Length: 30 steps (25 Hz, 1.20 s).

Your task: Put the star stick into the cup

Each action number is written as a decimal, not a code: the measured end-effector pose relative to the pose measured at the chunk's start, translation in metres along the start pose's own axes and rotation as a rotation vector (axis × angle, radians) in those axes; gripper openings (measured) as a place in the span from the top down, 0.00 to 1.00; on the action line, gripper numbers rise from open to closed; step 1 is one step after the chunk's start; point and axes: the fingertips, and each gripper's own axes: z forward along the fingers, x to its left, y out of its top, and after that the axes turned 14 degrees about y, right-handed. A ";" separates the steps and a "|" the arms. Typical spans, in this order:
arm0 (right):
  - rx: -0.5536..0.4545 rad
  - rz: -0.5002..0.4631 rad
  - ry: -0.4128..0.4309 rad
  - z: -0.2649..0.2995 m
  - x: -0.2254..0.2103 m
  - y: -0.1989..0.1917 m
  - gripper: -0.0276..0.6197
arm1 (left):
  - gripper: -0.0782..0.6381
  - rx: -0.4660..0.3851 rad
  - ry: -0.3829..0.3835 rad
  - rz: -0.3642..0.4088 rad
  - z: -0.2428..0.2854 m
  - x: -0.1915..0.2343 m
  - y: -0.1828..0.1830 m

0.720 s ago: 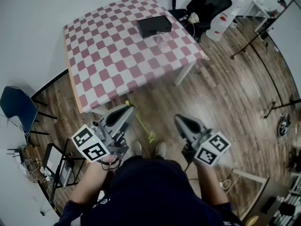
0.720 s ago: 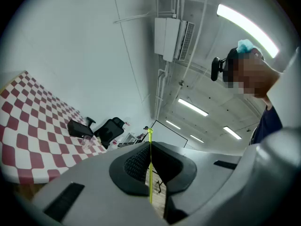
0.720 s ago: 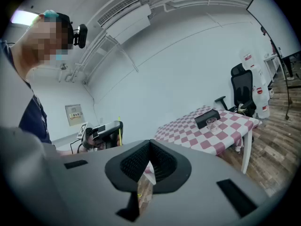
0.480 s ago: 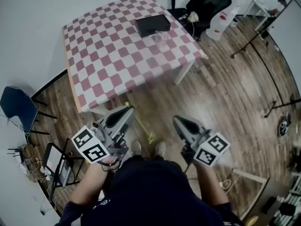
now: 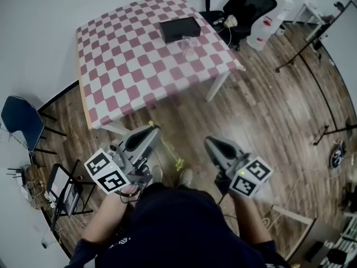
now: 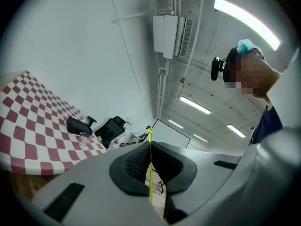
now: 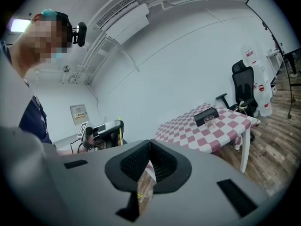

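My left gripper [image 5: 149, 132] is shut on the thin yellow-green star stick [image 5: 167, 148], held low in front of the person's body and away from the table. In the left gripper view the stick [image 6: 150, 173] runs up between the closed jaws, its star end poking just past the tips. My right gripper [image 5: 212, 144] is shut on nothing, level with the left one. A clear cup [image 5: 189, 49] stands on the checkered table [image 5: 128, 66] beside a black box [image 5: 179, 28]. The right gripper view shows the cup [image 7: 210, 122] far ahead to the right.
A black office chair [image 5: 248, 7] and white bottles stand beyond the table's far right corner. At the left are a blue chair [image 5: 19, 121] and a small folding stand [image 5: 64, 191]. Tripod legs [image 5: 329, 130] stand on the wood floor to the right.
Both grippers keep their places and grip. The head view has shifted a little, and the table sits slightly differently in the picture.
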 end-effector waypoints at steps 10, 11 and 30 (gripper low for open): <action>-0.020 0.010 0.019 -0.048 -0.022 0.004 0.93 | 0.85 -0.031 0.040 0.031 0.022 -0.024 -0.012; -0.022 0.014 0.018 -0.049 -0.025 0.004 0.93 | 0.85 -0.031 0.044 0.030 0.024 -0.023 -0.013; 0.007 0.041 -0.025 0.010 -0.130 0.039 0.93 | 0.85 0.003 0.024 -0.020 0.130 0.068 0.004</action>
